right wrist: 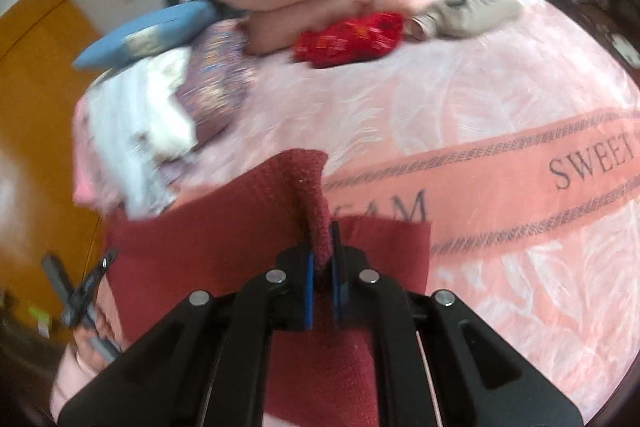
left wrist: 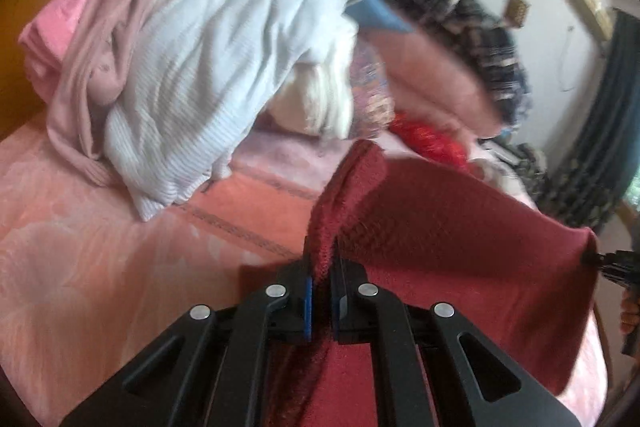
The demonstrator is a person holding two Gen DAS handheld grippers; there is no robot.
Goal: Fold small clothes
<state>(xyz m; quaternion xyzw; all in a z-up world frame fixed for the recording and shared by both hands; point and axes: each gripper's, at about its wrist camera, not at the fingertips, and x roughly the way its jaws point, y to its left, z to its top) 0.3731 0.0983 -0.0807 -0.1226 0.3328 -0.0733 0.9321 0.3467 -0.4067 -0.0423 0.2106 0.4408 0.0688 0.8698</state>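
- Left wrist view: left gripper clamped tight on a bunched corner of the dark red knit garment; no gap visible between cloth and pads.
- Same view: garment spans from this grip across to the right gripper at the frame's right edge, which pinches the far corner. Top edge between the two grips runs fairly taut; the body hangs down toward the pink bedspread.
- Same view: heap of unfolded clothes lies behind, apart from the red piece.
- Right wrist view: right gripper closed on its own corner of the red garment, fabric wadded between the pads. Left gripper shows small at lower left, holding the opposite corner.
- Same view: open bedspread ahead, lettered band crossing it.
- Judgement: step is lifting the piece to spread or fold it. Keep both corners level, edge taut, lower hem first onto the open bedspread, clear of the heap.
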